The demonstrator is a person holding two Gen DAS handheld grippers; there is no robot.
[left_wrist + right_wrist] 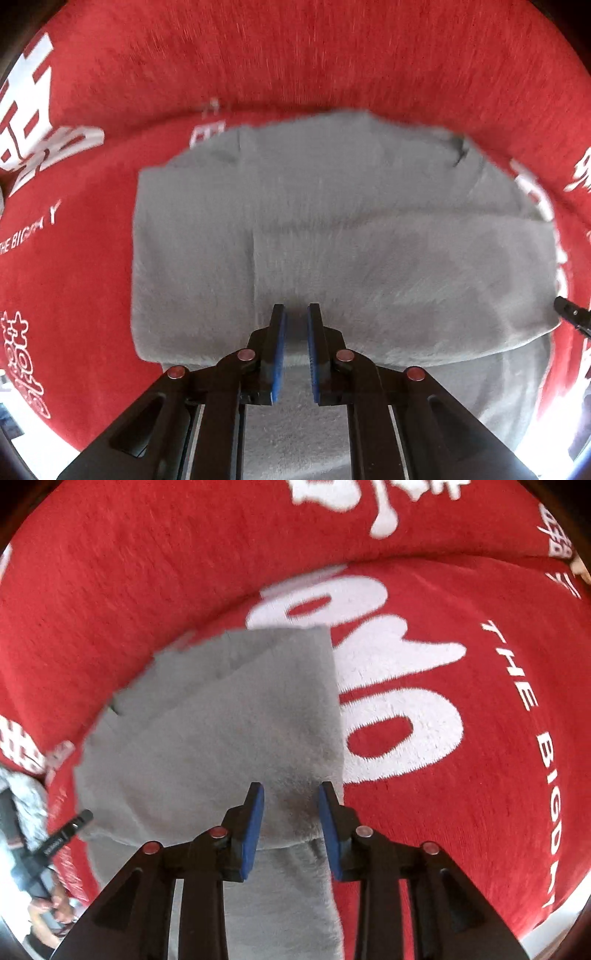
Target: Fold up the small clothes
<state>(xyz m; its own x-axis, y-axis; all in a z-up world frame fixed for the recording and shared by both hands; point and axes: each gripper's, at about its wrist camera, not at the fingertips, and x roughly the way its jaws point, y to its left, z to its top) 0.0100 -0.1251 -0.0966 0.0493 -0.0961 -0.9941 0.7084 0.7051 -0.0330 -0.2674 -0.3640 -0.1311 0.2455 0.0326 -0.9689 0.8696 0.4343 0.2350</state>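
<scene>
My left gripper (295, 312) hangs over the near part of a grey garment (332, 229), its blue pads (281, 354) set a narrow gap apart with nothing between them; I cannot tell whether the tips touch the cloth. The garment lies folded on a red blanket (295, 55) with white lettering, and through the left camera it fills the middle of the scene, with one layer lapped over another and a straight fold edge running away from me just left of the tips. A darker seam mark shows near its far right corner. At the far right edge of that view the black tip of my right gripper (570, 312) pokes in beside the garment's right edge.

Through the right camera, my right gripper (291, 794) stands with its jaws wide apart and holds nothing. It sits above the garment's (221, 720) near right corner, where the grey cloth meets the blanket (498, 812). Big white letters (388, 709) lie just right of the garment, partly tucked under its edge. My left gripper (75, 825) shows at the left, its tip at the garment's left edge, with my hand (51, 904) on the handle.
</scene>
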